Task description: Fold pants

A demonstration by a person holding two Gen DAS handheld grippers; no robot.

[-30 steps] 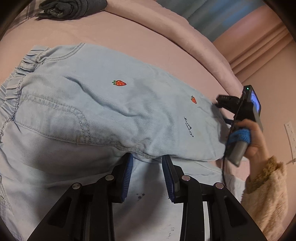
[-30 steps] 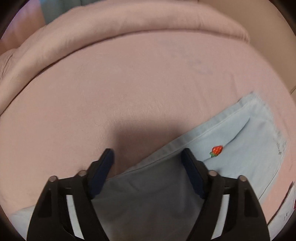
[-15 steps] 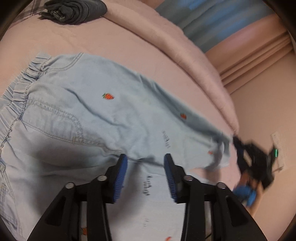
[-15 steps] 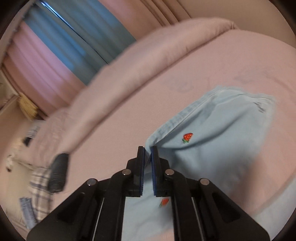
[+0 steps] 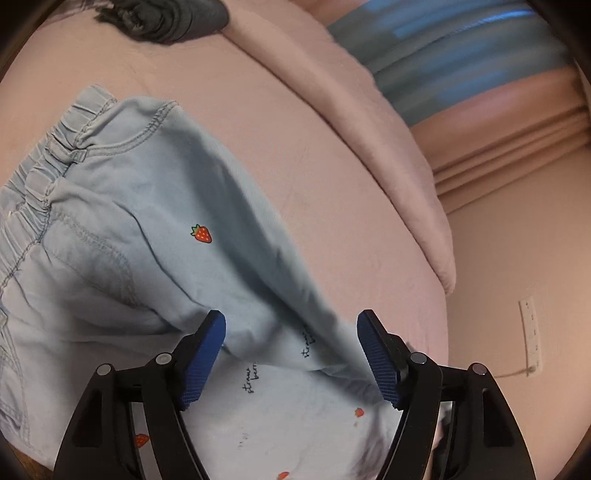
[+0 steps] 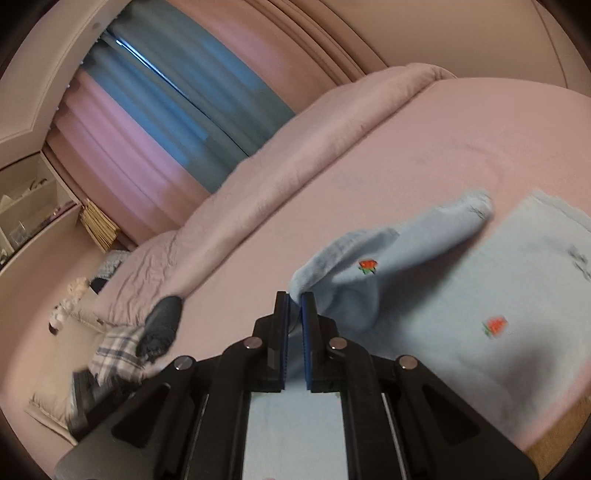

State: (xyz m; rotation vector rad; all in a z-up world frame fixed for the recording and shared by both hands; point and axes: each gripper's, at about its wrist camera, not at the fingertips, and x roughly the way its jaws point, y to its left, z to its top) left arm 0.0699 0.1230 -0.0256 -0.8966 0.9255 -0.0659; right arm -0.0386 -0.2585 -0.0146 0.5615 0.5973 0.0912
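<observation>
Light blue denim pants (image 5: 147, 236) with small strawberry prints lie on the pink bed, elastic waistband at the left in the left wrist view. My left gripper (image 5: 290, 328) is open just above the pants, over the fold where the upper leg lies across the lower leg. My right gripper (image 6: 294, 295) is shut on the hem end of one pant leg (image 6: 369, 266) and holds it lifted off the bed, the cloth draping to the right.
A rolled dark grey garment (image 5: 166, 18) lies at the far side of the pink bed (image 5: 332, 184), also in the right wrist view (image 6: 162, 325) beside a plaid cloth (image 6: 114, 350). A pink duvet roll (image 6: 295, 147) lines the back. A wall socket (image 5: 530, 328) is at right.
My left gripper has opened wider and hovers over the legs. My right gripper closed on the leg hem and lifted it, swinging upward so the room and curtains came into view.
</observation>
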